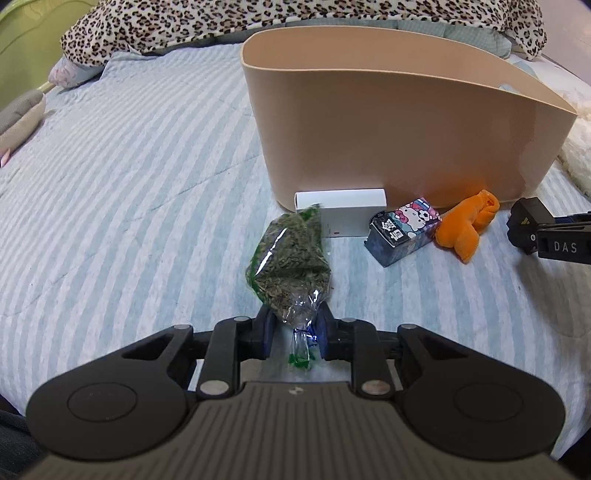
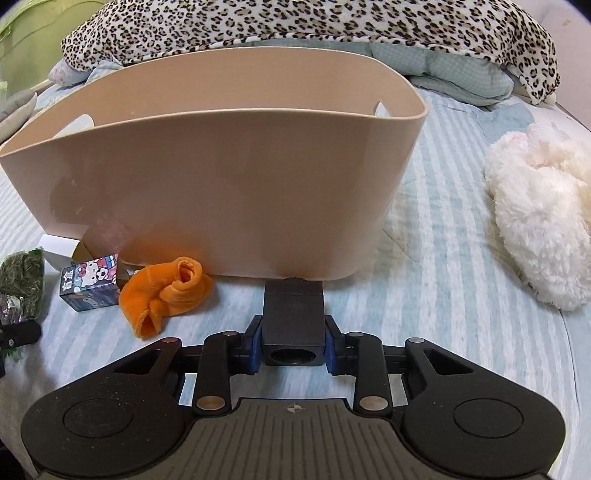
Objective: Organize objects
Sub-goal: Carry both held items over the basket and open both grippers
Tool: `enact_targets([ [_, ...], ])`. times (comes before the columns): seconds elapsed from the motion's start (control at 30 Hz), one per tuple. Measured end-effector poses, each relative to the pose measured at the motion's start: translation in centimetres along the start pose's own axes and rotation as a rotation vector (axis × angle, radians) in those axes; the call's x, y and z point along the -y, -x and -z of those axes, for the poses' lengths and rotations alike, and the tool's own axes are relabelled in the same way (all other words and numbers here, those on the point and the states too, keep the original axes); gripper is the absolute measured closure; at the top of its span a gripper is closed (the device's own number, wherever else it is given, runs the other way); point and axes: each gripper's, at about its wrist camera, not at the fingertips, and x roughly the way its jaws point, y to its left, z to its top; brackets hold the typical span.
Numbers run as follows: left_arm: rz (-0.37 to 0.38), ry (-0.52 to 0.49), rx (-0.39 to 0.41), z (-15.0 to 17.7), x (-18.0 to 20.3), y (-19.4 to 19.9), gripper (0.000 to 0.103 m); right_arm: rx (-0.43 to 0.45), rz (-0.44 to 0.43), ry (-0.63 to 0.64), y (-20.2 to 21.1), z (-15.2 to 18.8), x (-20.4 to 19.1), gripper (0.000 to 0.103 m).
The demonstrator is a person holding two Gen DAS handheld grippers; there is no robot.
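My left gripper (image 1: 294, 326) is shut on the near end of a clear bag of dried green herbs (image 1: 290, 258), which lies on the striped bed cover. My right gripper (image 2: 293, 338) is shut on a black rectangular block (image 2: 293, 314) just in front of the beige bin (image 2: 221, 177). The bin (image 1: 388, 122) stands behind a white box (image 1: 351, 218), a Hello Kitty box (image 1: 404, 230) and an orange cloth (image 1: 469, 225). The right wrist view also shows the herb bag (image 2: 20, 288), the white box (image 2: 61, 251), the Hello Kitty box (image 2: 92, 286) and the orange cloth (image 2: 166, 291). The right gripper tip shows at the right edge of the left wrist view (image 1: 532, 229).
A leopard-print blanket (image 2: 295, 26) lies behind the bin. A white fluffy plush (image 2: 543, 221) lies on the bed to the right. A grey plush (image 1: 18, 118) lies at the far left. The striped cover (image 1: 129, 184) stretches left of the bin.
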Motion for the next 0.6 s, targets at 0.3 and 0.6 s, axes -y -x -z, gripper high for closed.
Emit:
enact_targets([
  [0.3, 0.008, -0.018, 0.025, 0.8, 0.4, 1.0, 0.08, 0.011, -0.019, -0.039, 1.3, 0.7, 0.9, 0.074],
  [0.6, 0.021, -0.014, 0.062, 0.8, 1.1, 3.2, 0.084, 0.063, -0.055, -0.06, 3.5, 0.3, 1.3, 0.074],
])
